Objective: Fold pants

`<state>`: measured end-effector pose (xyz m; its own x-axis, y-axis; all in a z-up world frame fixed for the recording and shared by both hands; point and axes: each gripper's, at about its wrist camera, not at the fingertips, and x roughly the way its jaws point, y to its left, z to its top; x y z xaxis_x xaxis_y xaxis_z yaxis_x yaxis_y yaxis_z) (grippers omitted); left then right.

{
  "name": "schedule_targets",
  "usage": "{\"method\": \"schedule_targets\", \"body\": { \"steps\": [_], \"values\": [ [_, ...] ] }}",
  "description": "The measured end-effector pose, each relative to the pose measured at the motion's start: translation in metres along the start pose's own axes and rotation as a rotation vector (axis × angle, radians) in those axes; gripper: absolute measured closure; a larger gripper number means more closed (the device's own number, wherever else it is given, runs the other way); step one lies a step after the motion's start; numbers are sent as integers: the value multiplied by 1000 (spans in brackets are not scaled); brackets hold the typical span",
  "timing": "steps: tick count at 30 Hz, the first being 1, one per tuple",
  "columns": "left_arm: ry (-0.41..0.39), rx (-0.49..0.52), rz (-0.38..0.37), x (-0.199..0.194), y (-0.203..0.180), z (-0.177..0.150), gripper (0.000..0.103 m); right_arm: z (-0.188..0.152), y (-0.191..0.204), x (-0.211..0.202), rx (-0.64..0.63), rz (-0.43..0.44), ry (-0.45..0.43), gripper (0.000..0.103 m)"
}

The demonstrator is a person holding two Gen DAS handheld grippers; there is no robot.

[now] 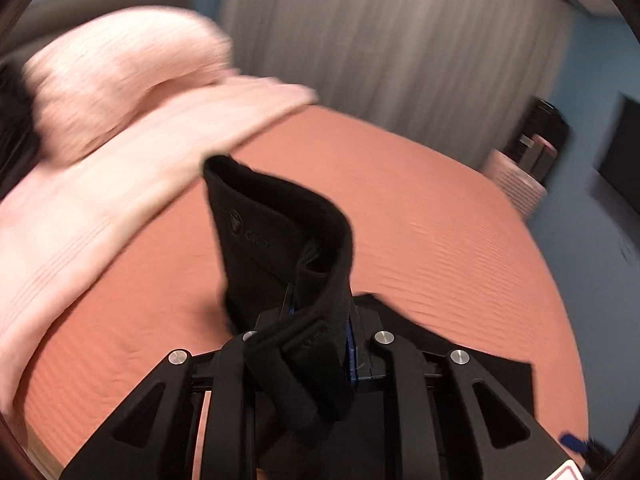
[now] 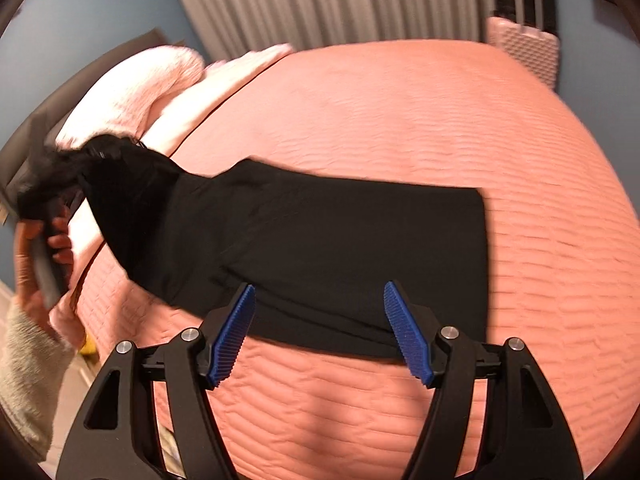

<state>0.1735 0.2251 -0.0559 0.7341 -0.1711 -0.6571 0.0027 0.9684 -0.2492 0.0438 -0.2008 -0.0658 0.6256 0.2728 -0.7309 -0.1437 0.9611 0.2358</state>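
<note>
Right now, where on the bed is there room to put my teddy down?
The orange bedspread is bare between the black pants and the far edge by the pink suitcase, and again on the near strip in front of the right gripper. The pillow end is crowded, where the left gripper lifts the pants.

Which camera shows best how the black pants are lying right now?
The right wrist view: the pants stretch across the bedspread, one end lifted by the left gripper. The left wrist view shows only the bunched fabric end clamped in that gripper.
</note>
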Motion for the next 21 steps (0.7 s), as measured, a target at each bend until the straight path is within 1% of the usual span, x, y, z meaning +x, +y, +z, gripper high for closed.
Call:
{"method": "schedule_targets", "body": {
  "steps": [1,2,3,4,6,7,8,9,11,12,13,14,15,16,17,18,19,20,21],
  "values": [
    [2,53,-22,-1,-29,-2,86,-1,-12,-8,18,-11,-16,37],
    [12,121,-51,-3,-68,-8,86,-3,-26,-18,45,-20,-34,36],
    [36,164,-84,0,-99,-15,86,-5,-40,-26,73,-25,-49,32],
    [86,206,-138,8,-140,-32,86,-9,-53,-33,98,-33,-60,30],
    [170,246,-181,27,-189,-66,86,-20,-86,-48,155,-45,-83,30],
    [231,269,-186,47,-218,-92,85,-26,-99,-53,175,-48,-88,30],
    [278,278,-185,64,-235,-115,85,-32,-112,-56,195,-50,-91,30],
    [354,297,-176,90,-257,-145,85,-40,-128,-58,224,-45,-84,30],
    [460,306,-143,120,-281,-192,84,-53,-151,-59,264,-44,-69,30],
    [386,350,-96,115,-294,-205,83,-60,-165,-58,285,-41,-59,30],
    [313,410,-44,106,-307,-212,78,-63,-174,-58,300,-40,-53,30],
    [285,474,2,100,-321,-218,76,-66,-184,-57,316,-38,-48,30],
    [295,502,17,99,-329,-221,72,-68,-193,-56,331,-22,-41,30],
    [314,502,12,98,-332,-223,69,-68,-198,-53,337,-9,-35,30],
    [326,484,0,92,-333,-221,69,-67,-203,-51,339,2,-38,30],
    [319,475,-18,82,-331,-219,69,-62,-208,-48,328,23,-42,30],
    [307,470,-34,76,-329,-214,66,-58,-210,-45,319,35,-43,30],
    [286,461,-82,61,-326,-210,61,-52,-211,-42,311,48,-44,30],
    [267,453,-128,50,-321,-207,47,-44,-212,-36,303,70,-39,30]
  ]
}}
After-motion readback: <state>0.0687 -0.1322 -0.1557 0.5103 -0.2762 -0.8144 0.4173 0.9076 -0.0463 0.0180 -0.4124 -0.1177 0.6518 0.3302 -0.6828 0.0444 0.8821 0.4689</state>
